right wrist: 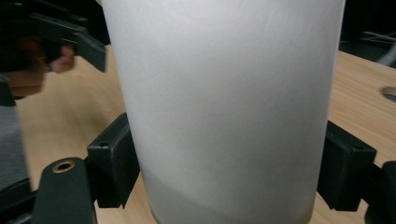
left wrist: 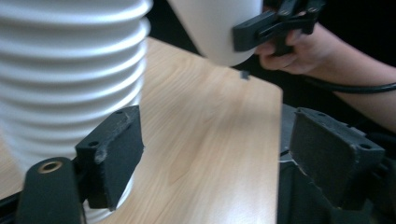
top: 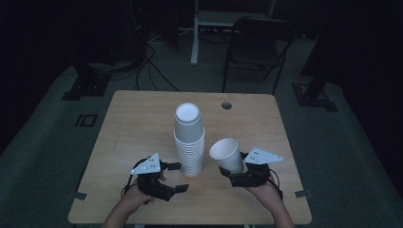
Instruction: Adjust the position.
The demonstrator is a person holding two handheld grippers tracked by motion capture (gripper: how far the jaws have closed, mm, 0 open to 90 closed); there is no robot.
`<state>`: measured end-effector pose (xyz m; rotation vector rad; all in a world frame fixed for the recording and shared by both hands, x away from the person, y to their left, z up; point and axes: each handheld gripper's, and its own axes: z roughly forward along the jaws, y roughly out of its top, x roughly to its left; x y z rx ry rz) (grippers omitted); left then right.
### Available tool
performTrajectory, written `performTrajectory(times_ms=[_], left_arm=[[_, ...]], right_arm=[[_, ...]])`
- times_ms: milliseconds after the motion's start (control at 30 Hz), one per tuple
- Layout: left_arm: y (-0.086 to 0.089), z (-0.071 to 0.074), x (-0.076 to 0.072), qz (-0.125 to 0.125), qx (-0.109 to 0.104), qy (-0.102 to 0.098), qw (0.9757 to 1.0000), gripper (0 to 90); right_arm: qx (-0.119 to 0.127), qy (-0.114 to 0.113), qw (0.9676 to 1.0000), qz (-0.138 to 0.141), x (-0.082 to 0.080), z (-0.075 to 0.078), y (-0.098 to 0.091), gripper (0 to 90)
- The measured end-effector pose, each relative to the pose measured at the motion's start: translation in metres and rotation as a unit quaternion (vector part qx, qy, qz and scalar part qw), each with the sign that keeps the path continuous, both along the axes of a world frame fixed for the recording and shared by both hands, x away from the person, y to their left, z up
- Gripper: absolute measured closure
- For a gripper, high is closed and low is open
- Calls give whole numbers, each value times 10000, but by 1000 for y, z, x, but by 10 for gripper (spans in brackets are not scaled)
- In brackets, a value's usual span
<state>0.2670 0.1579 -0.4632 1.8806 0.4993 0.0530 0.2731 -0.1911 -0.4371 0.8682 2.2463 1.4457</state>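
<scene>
My right gripper (top: 233,172) pinches a single white paper cup (top: 228,155) low on its wall, tilted with its mouth up and to the left, just right of the tall stack of paper cups (top: 189,142) at the middle of the bench (top: 138,123). My left gripper (top: 177,176) waits near the stack's base with jaws spread and nothing between them. To do this well, I should hold the cup lightly so it does not crush, and keep clear of the stack.

No readable text, label or number on anything here
</scene>
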Motion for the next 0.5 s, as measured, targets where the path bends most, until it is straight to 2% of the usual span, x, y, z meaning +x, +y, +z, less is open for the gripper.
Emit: performTrajectory(times_ms=[133,267,400,500], left_arm=[[11,-7,1,215,6,73,9997,144],[12,-7,-1,209,-61,137,9997,139],[3,-7,-5,-80,9,175,9998,138],[-8,-4,-9,-312,37,106,9995,138]], right_arm=[[126,40,9998,-167,3,-5,-10,205],[240,27,9995,-182,2,-7,-12,205],[349,-32,9994,-72,-2,-6,-10,204],[398,-111,9991,-3,-8,-5,-7,204]])
